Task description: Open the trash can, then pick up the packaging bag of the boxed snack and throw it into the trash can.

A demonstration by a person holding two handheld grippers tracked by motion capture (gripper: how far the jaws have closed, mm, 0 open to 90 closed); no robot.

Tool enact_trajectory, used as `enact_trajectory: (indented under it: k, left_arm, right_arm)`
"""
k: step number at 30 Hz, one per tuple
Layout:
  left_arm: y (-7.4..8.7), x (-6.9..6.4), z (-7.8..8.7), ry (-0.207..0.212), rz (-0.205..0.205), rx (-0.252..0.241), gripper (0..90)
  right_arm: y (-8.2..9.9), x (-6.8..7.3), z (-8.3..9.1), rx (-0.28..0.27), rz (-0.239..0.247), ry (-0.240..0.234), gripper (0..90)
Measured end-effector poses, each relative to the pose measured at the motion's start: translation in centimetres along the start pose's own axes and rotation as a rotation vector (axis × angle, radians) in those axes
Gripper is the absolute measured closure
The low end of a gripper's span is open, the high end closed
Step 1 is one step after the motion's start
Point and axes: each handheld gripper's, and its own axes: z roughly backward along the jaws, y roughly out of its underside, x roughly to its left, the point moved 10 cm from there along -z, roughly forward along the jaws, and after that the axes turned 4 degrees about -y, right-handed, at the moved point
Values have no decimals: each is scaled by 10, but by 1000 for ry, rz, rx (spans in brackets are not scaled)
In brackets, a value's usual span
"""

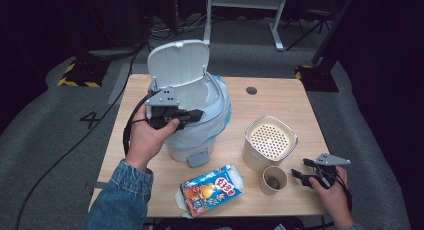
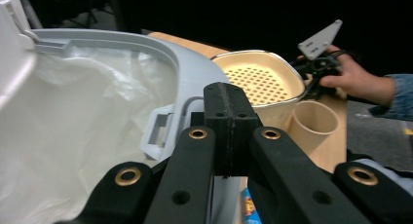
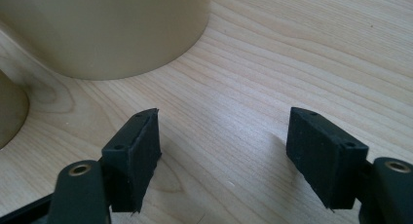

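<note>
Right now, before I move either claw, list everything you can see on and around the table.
Pedal bin: one, grey-white, lid up, white liner inside, table's left half.
Perforated-top container: one, cream, right of the bin.
Paper cup: one, tan, in front of the container, something dark inside.
Snack packet: one, blue and orange, lying at the near edge.
Table: one, light wood, with a grey cable hole near the far edge.
Left claw: black, shut, at the bin's rim.
Right claw: black, open, just above the table beside the cup.
Person's hands: left, denim sleeve; right.
</note>
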Motion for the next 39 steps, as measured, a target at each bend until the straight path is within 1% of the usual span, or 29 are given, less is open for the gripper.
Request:
enact_trajectory:
  k: [1, 2, 4, 5, 6, 8, 9, 11, 13, 17, 18, 19, 24, 27, 28, 29, 30, 32, 33, 34, 35, 36, 37, 38, 39]
  left_arm:
    - [-1, 0, 0, 18, 20, -21, 879]
    - [-2, 0, 1, 23, 26, -32, 836]
    - [-3, 1, 2, 19, 23, -48, 730]
    - [-3, 0, 3, 19, 30, -57, 685]
    - [-4, -1, 5, 19, 38, -70, 641]
    - [-6, -5, 9, 30, 39, -105, 559]
    - [-5, -8, 11, 33, 36, -109, 527]
    - [-1, -15, 14, 26, 30, -97, 469]
    - [5, -23, 16, 29, 31, -84, 427]
    - [19, -38, 19, 12, 2, -65, 382]
    - [22, -41, 20, 15, -2, -61, 374]
    - [26, -44, 19, 15, 5, -52, 371]
    - [48, -53, 14, -8, -20, -3, 357]
    - [63, -60, 7, 12, -26, 19, 352]
    - [68, -62, 5, 13, -26, 24, 347]
    - [75, -65, 2, 17, -22, 32, 343]
    - [75, -65, 2, 17, -22, 32, 342]
    - [87, -67, -5, 24, -15, 49, 342]
    - [97, -69, -11, 29, -6, 61, 336]
    - [102, -69, -14, 35, 4, 67, 335]
    - [102, -69, -14, 35, 4, 67, 334]
    - [108, -68, -18, 37, 18, 73, 334]
    - [117, -66, -24, 35, 29, 98, 334]
    - [117, -66, -24, 35, 29, 98, 333]
    - [123, -65, -27, 30, 36, 111, 326]
  right_arm:
    - [0, 0, 0, 0, 0, 0, 287]
    - [0, 0, 0, 0, 0, 0, 287]
    - [0, 0, 0, 0, 0, 0, 288]
    - [0, 0, 0, 0, 0, 0, 287]
    - [0, 0, 0, 0, 0, 0, 287]
    - [0, 0, 0, 0, 0, 0, 288]
    - [0, 0, 0, 0, 0, 0, 287]
    - [0, 0, 0, 0, 0, 0, 287]
    - [0, 0, 0, 0, 0, 0, 287]
    - [0, 0, 0, 0, 0, 0, 287]
    - [0, 0, 0, 0, 0, 0, 287]
    - [0, 0, 0, 0, 0, 0, 287]
    - [0, 0, 0, 0, 0, 1, 287]
    - [0, 0, 0, 0, 0, 0, 287]
    - [0, 0, 0, 0, 0, 0, 287]
    - [0, 0, 0, 0, -1, -1, 287]
    - [0, 0, 0, 0, 0, -1, 287]
    - [0, 0, 0, 0, -1, -1, 286]
    - [0, 0, 0, 0, -1, 0, 287]
    - [0, 0, 0, 0, -1, 0, 286]
    - [0, 0, 0, 0, 0, 0, 286]
    - [0, 0, 0, 0, 0, 0, 286]
    - [0, 0, 0, 0, 0, -1, 286]
    - [0, 0, 0, 0, 0, 0, 287]
    - [0, 0, 0, 0, -1, 0, 287]
